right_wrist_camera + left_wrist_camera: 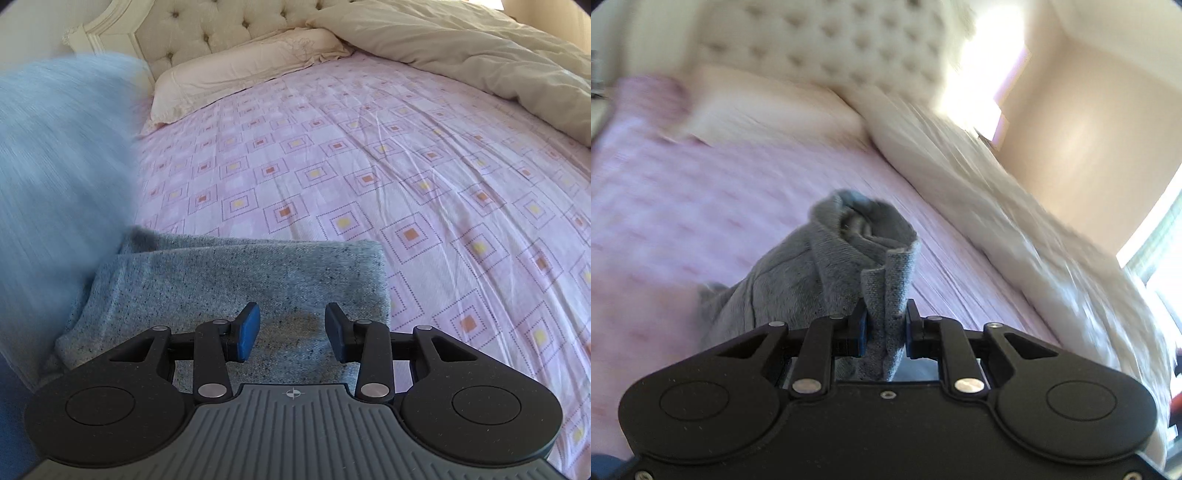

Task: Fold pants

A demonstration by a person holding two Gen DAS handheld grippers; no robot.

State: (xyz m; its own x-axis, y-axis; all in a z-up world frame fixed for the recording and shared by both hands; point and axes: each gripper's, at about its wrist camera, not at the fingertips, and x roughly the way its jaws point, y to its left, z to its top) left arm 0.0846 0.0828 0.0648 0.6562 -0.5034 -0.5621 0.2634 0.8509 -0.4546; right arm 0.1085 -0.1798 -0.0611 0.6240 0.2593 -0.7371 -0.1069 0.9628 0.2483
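Clamping bunched grey pants (849, 266): left gripper (885, 328), lifted off bed (683, 177). Right gripper (291, 326) jaws apart, nothing held, over folded part.

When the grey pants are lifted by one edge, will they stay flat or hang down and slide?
The grey pants probably flop: the part pinched in the left gripper bunches and droops toward the bed sheet. They seem soft and thick, since the folded layers under the open right gripper lie rounded. The knit looks rough, so slipping from the pads seems unlikely.
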